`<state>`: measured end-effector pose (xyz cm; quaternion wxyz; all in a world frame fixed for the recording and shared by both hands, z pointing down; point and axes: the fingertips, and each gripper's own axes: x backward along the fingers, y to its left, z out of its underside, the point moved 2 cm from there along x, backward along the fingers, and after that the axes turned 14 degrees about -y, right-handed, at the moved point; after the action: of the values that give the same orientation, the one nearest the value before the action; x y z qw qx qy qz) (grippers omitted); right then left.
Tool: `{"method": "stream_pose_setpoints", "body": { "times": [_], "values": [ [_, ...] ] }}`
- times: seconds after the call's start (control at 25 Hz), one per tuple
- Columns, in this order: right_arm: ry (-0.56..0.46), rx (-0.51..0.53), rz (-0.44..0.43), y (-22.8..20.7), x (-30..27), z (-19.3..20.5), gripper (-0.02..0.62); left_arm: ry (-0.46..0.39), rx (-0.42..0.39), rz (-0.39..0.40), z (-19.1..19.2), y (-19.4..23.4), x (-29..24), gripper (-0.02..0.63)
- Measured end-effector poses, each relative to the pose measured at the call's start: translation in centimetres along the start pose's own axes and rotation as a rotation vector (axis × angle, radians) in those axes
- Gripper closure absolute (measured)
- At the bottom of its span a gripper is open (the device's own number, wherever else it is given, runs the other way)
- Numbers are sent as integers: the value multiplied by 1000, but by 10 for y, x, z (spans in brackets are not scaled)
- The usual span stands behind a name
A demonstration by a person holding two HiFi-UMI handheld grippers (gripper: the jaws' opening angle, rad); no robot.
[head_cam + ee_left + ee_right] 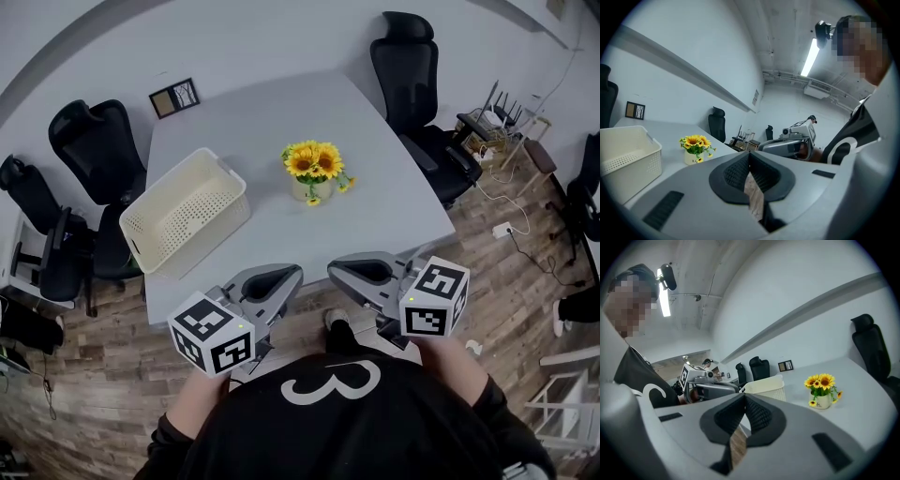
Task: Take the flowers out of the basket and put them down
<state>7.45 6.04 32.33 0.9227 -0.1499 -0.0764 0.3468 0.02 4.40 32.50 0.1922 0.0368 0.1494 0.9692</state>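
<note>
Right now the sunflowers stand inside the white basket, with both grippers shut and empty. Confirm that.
Wrong on one point: the sunflowers stand on the table, beside the white basket and clear of it, not inside it. The head view shows this. The left gripper and right gripper are indeed shut and empty.

Pale grey table (281, 112) on wood-plank floor (94, 375). White perforated basket (186, 212) upright at table's left edge. Potted sunflowers (314, 171) near centre, standing directly on tabletop, apart from basket. Small dark picture frame (174, 97) flat at far left corner.
</note>
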Motion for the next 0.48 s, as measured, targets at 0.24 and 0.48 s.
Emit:
{"method": "stream_pose_setpoints", "body": {
  "times": [0.24,0.48],
  "values": [
    [4,-6,1,-5,0,-6,588,-7,20,-19,-8,5,-3,595],
    [8,2,5,12,5,4,587,-7,8,-16,0,-7,14,595]
  ]
}}
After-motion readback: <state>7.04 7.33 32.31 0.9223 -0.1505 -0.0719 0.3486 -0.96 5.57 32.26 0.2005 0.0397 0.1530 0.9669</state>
